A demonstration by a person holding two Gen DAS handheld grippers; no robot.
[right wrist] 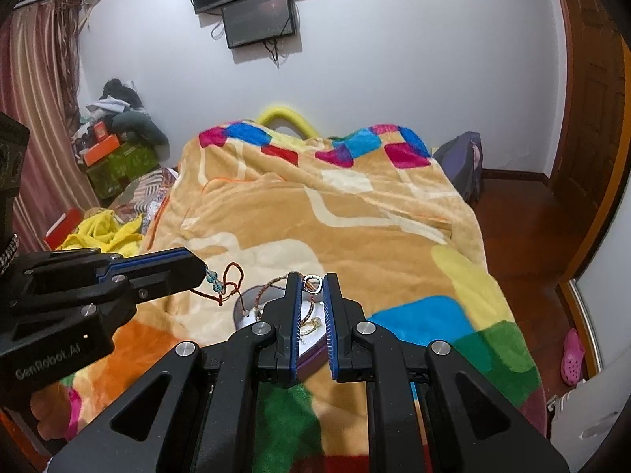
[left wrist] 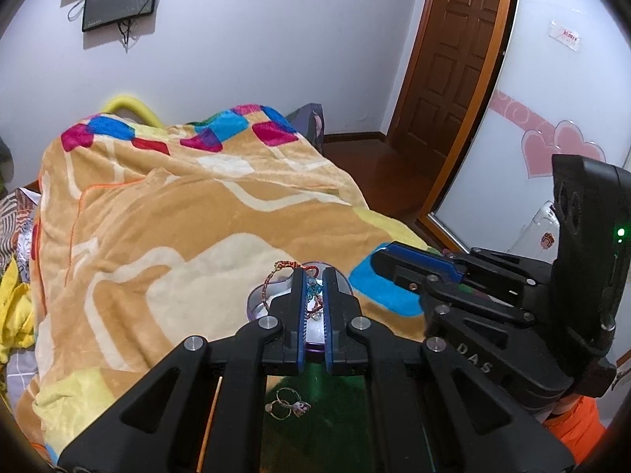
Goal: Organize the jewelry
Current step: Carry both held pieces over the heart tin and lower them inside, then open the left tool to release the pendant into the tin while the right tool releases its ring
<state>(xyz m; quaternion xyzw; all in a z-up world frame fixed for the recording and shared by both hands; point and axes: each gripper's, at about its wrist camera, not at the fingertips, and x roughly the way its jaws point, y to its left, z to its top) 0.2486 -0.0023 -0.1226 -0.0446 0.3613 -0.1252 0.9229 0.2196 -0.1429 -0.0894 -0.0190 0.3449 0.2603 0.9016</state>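
A purple heart-shaped jewelry box (left wrist: 260,299) with a white inside lies open on the blanket; it also shows in the right wrist view (right wrist: 246,303). My left gripper (left wrist: 314,282) is shut on a red cord bracelet with blue beads (right wrist: 215,280) and holds it over the box. My right gripper (right wrist: 312,282) is shut on a silver ring with a dark stone (right wrist: 312,283) above the box. A braided multicolour bracelet (left wrist: 278,272) hangs over the box rim. Two rings with charms (left wrist: 286,408) lie on the green patch under my left gripper.
The bed is covered by an orange blanket (left wrist: 177,213) with coloured patches. A wooden door (left wrist: 445,59) and wood floor are to the right. Yellow cloth (right wrist: 104,232) and boxes lie left of the bed.
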